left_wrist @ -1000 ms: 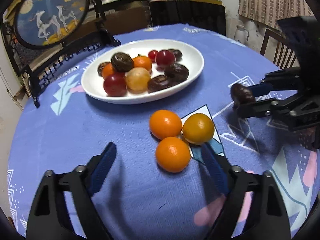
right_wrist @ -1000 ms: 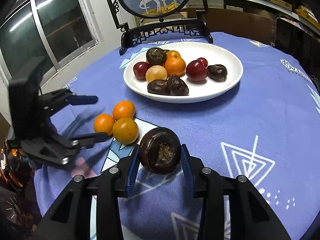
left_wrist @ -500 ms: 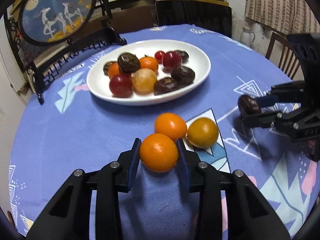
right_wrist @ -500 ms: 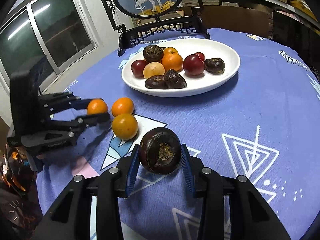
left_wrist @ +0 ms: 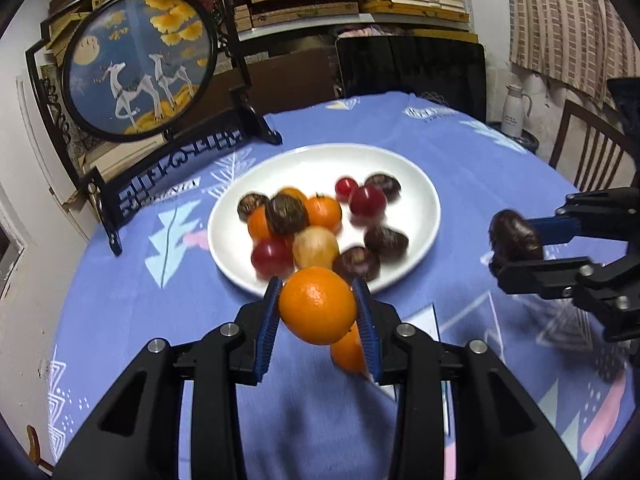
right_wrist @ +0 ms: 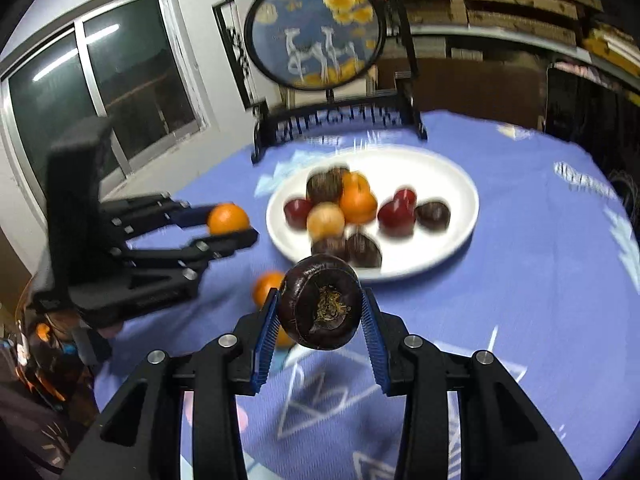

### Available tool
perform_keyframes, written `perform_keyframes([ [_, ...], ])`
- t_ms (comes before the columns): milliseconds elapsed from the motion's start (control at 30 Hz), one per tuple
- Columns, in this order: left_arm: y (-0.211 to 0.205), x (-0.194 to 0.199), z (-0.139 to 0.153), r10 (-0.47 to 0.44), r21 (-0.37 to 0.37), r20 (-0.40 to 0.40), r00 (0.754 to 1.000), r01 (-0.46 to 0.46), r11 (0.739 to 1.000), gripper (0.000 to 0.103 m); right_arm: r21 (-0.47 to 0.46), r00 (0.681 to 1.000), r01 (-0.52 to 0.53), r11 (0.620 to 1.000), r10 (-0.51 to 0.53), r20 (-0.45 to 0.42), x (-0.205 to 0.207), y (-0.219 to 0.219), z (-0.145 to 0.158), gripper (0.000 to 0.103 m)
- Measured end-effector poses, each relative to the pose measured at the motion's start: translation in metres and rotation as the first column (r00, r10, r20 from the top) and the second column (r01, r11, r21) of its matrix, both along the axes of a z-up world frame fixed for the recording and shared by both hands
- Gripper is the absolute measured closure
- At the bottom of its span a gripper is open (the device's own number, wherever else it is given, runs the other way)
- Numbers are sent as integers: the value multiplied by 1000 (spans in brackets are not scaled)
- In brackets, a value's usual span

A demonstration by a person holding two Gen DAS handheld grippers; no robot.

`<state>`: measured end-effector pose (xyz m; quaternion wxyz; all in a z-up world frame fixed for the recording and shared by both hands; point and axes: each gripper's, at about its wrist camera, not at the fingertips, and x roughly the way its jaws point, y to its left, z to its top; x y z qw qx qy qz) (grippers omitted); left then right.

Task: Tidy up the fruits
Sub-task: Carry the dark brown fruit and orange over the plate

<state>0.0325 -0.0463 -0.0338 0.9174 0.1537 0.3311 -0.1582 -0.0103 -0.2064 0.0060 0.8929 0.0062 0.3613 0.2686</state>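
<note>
Left hand-held gripper point(left_wrist: 318, 312) clamps an orange point(left_wrist: 317, 305) and right hand-held gripper point(right_wrist: 320, 312) a dark chestnut-like fruit point(right_wrist: 321, 301), both lifted near the far plate point(left_wrist: 424, 216) of fruit; two oranges point(right_wrist: 267, 287) remain on the tabletop point(left_wrist: 120, 312).

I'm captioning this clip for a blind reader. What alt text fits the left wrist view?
The left hand-held gripper grips an orange above a blue patterned tablecloth. Behind it a white plate holds mixed orange, red and dark brown fruits. At right, the right hand-held gripper holds a dark brown fruit.
</note>
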Motion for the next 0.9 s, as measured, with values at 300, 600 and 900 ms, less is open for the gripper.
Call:
perform_keyframes([
  [300, -4, 32, 25, 37, -31, 61, 997, -35, 999, 68, 62, 996, 20, 998, -25, 91, 25, -7, 35, 63],
  [600, 3, 76, 58, 95, -126, 86, 992, -84, 989, 68, 146, 988, 41, 989, -61, 142, 64, -11, 56, 63],
  [900, -4, 113, 50, 106, -167, 29, 994, -99, 981, 68, 142, 988, 73, 987, -92, 127, 104, 0, 49, 63],
])
